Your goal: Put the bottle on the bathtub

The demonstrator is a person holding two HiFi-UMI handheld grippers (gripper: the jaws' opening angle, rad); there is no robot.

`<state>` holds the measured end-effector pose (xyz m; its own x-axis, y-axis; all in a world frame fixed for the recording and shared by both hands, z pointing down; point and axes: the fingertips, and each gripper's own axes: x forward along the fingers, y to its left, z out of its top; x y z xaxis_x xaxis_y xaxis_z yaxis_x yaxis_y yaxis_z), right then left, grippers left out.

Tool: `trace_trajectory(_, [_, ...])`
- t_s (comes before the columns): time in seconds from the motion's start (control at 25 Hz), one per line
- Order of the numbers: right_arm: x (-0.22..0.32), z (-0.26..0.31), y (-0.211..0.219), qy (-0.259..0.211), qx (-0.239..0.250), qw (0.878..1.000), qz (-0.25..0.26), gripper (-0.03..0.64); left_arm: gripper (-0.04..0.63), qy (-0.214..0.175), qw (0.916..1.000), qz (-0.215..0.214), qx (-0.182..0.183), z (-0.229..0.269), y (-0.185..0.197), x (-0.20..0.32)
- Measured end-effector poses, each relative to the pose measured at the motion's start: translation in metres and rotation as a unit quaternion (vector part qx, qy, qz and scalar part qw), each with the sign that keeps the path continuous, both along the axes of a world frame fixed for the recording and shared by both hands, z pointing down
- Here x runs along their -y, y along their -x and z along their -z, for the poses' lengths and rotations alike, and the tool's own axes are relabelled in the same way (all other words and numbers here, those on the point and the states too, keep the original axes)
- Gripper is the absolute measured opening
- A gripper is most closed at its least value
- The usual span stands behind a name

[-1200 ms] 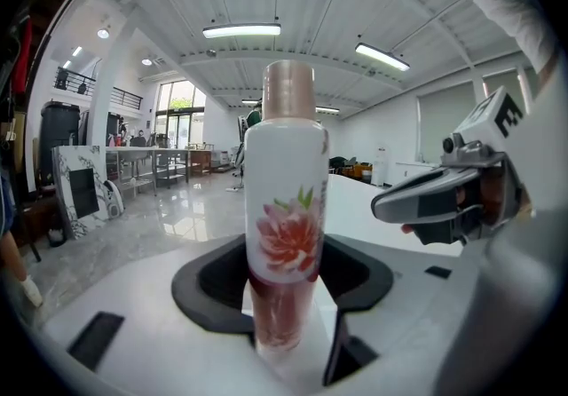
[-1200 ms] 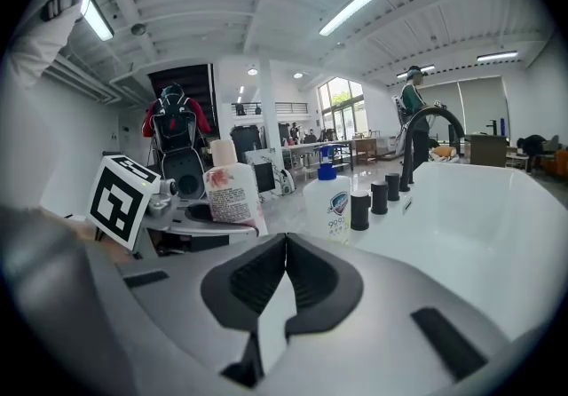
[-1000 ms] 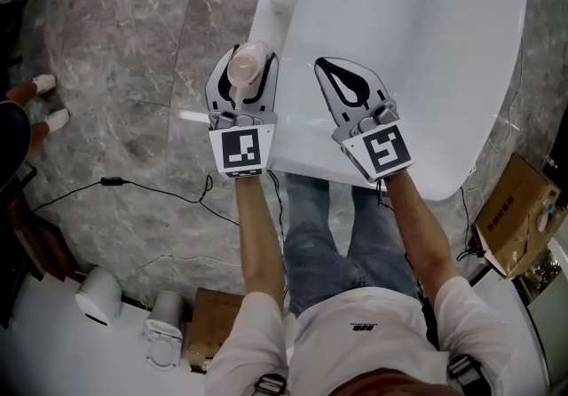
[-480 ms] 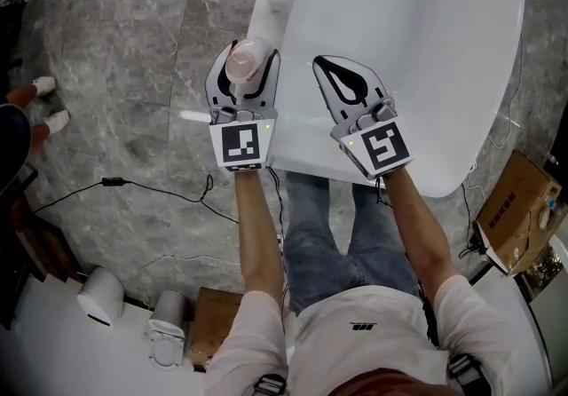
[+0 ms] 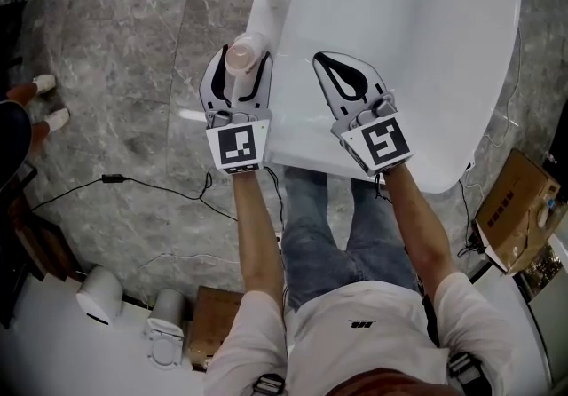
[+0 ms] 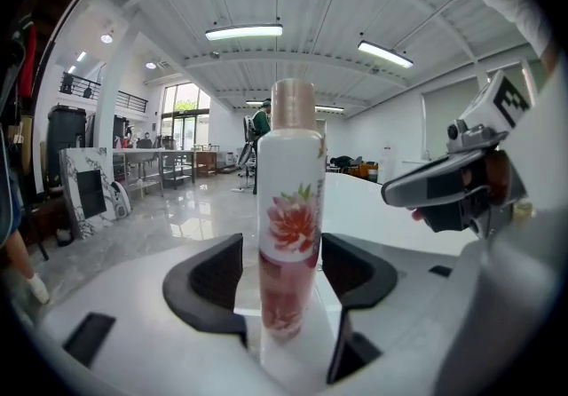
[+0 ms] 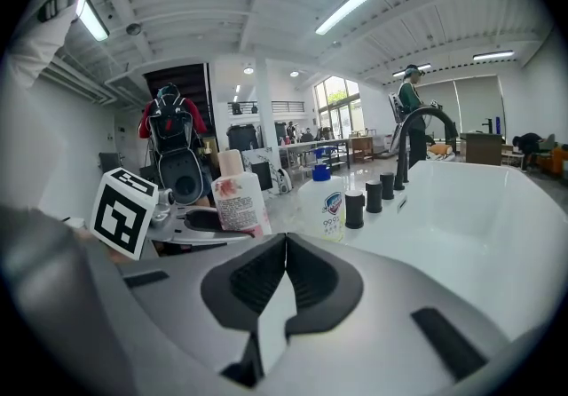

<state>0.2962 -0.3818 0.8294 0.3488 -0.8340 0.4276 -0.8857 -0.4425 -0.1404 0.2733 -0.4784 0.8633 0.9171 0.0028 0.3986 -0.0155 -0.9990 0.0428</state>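
Bottle upright on bathtub rim, left tongs parted

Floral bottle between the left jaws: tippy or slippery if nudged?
The floral bottle is tall and slim on a small base on the bathtub rim, so it probably tips if a left gripper jaw clips it. Its glossy round body looks slippery and would likely roll once down.

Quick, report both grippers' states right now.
Left gripper: open, jaws apart on either side of the bottle, not clamping it.
Right gripper: shut, empty.
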Motion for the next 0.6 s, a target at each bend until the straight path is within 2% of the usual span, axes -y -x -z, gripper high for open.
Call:
trace_trajectory(0.44, [-0.012,0.074,0.015,-0.012,-0.02,1.0,0.016,-0.006,0.268,0.02,0.9997,0.012,0.002,0.069,0.04,-0.012])
trace_trajectory(0.6, [-0.02,0.109,0.023,-0.012,-0.028,0.999,0.019,-0.006,0.212,0.031,0.9994,0.004,-0.013,0.112,0.052,-0.024])
